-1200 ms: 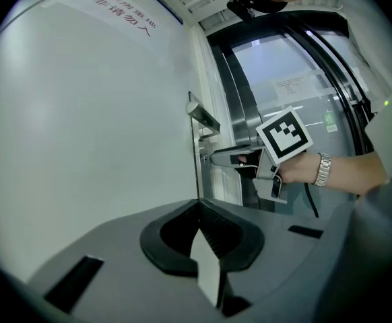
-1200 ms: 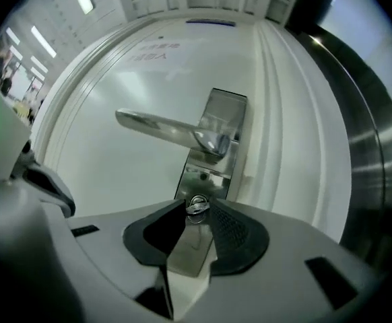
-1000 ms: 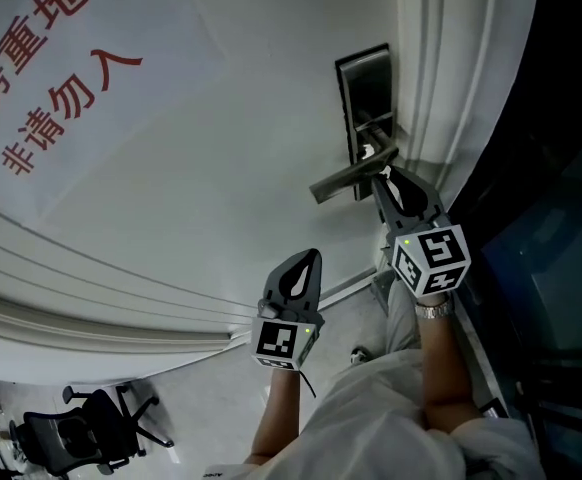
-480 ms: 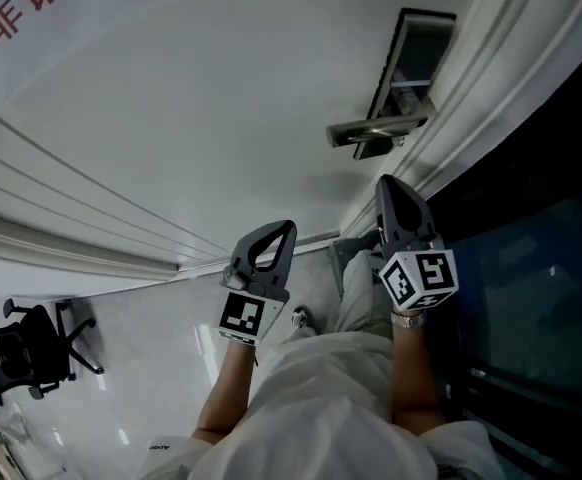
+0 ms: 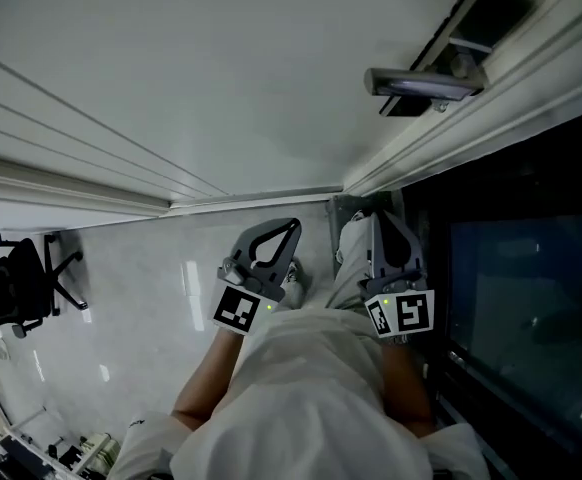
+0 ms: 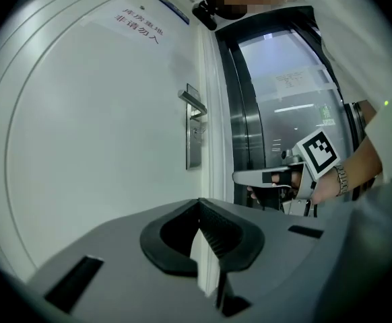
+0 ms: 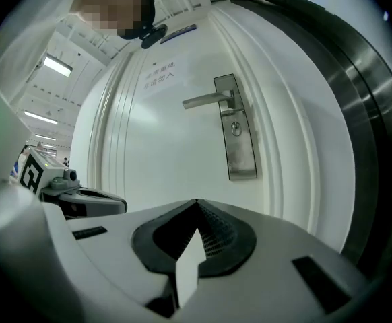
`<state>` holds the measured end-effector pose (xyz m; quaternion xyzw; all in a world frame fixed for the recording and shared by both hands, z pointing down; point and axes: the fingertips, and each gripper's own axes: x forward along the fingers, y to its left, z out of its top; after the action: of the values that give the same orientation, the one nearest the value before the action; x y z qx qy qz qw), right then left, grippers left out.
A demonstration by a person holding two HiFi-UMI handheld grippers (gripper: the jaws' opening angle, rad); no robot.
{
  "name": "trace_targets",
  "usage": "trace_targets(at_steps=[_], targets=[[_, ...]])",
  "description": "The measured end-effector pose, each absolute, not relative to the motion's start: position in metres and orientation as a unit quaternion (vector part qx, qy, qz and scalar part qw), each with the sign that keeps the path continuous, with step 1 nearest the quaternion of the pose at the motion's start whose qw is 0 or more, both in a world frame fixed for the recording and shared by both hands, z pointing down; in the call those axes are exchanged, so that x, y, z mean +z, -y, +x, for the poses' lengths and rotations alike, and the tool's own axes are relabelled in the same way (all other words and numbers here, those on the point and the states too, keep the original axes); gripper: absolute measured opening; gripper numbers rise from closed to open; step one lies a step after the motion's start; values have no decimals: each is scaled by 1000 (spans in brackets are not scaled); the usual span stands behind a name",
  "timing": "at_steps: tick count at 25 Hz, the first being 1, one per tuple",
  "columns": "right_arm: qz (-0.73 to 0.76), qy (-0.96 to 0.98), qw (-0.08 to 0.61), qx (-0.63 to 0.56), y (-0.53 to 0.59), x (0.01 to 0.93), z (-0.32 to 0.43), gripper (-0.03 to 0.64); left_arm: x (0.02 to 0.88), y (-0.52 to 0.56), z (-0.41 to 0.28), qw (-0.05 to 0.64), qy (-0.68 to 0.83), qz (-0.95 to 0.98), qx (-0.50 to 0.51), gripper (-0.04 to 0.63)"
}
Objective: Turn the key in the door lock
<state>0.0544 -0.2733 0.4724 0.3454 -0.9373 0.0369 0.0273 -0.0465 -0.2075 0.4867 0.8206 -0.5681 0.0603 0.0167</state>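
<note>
You hold the left gripper and the right gripper low, close in front of your body and well apart from the white door. The fingers of each gripper are closed together, and nothing is between them. The lock plate is on the door just below the lever handle, near the edge beside the dark glass panel. The small round part in the plate is probably the keyhole. It is too small to see if a key stands in it.
</note>
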Motion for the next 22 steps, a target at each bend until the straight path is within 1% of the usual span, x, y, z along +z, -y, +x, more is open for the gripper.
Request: trace_targets(at_steps=[8, 12, 22], targets=[[349, 934, 45, 63, 266, 503, 55, 2, 513, 184, -53, 56, 589, 804, 67, 3], [338, 938, 36, 71, 267, 500, 46, 2, 517, 180, -68, 76, 610, 786, 61, 3], [328, 941, 50, 63, 263, 496, 42, 2, 506, 176, -76, 63, 632, 772, 35, 3]])
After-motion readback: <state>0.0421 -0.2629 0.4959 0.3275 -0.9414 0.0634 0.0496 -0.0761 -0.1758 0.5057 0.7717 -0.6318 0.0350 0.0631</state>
